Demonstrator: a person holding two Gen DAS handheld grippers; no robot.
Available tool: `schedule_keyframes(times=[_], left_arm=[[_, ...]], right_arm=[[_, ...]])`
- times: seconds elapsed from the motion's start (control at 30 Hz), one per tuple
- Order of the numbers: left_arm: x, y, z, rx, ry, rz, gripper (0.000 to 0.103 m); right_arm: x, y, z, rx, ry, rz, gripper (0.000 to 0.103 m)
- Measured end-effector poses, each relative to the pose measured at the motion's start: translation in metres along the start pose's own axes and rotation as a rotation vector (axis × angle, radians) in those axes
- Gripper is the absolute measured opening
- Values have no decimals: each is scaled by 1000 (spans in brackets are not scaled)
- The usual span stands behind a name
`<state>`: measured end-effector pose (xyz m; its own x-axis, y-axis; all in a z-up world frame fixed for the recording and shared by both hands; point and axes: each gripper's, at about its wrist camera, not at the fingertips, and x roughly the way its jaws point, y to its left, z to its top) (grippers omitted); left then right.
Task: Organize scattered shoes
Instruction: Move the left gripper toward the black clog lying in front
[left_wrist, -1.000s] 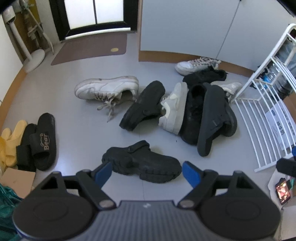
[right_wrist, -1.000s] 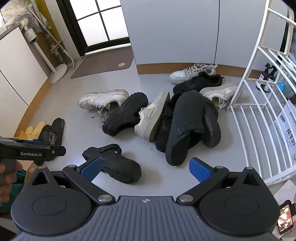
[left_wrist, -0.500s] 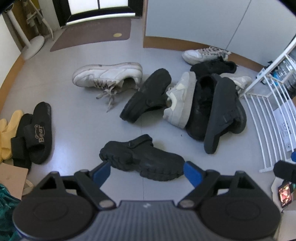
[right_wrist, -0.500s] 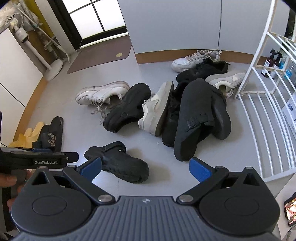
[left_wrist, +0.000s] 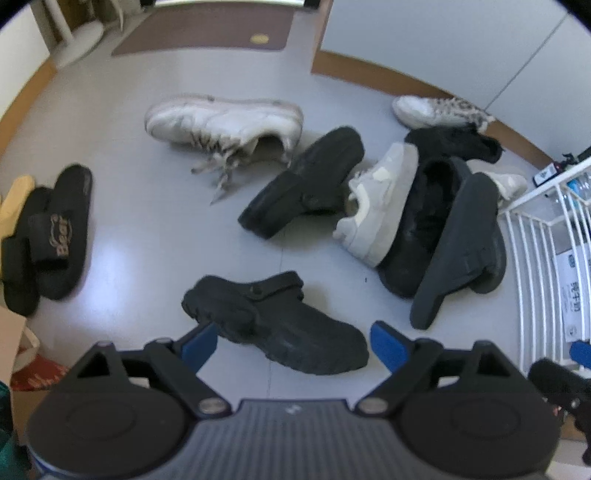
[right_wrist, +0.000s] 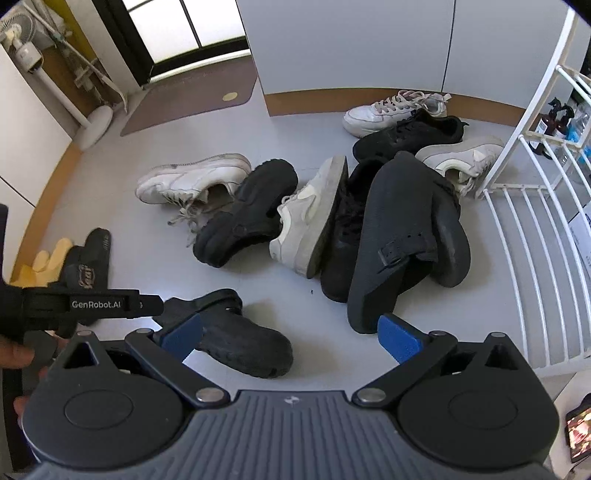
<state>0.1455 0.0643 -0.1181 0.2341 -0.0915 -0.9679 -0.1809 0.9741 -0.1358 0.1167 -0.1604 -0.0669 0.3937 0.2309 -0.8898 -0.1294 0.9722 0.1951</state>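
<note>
Left wrist: left gripper (left_wrist: 293, 339) spread wide, jaws just opening further, framing a chunky black clog (left_wrist: 273, 323) lying alone on grey floor (left_wrist: 147, 236).

Right wrist: right gripper (right_wrist: 290, 338) wide open, empty. Two black clogs, three white sneakers (right_wrist: 192, 177).

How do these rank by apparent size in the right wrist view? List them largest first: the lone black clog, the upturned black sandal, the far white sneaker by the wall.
1. Upturned black sandal, largest.
2. Lone black clog; it lies nearest the camera, which inflates it.
3. Far white sneaker, smallest, though distance shrinks it.
</note>
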Motion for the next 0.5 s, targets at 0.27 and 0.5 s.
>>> schedule_keyframes(times=[0.27,0.5], left_arm=[[27,-1,17,32,12,50,92],[65,19,17,-48,91,61,92]], right_arm=[[15,-13,8,20,26,-17,103],[28,-15,9,23,62,24,103]])
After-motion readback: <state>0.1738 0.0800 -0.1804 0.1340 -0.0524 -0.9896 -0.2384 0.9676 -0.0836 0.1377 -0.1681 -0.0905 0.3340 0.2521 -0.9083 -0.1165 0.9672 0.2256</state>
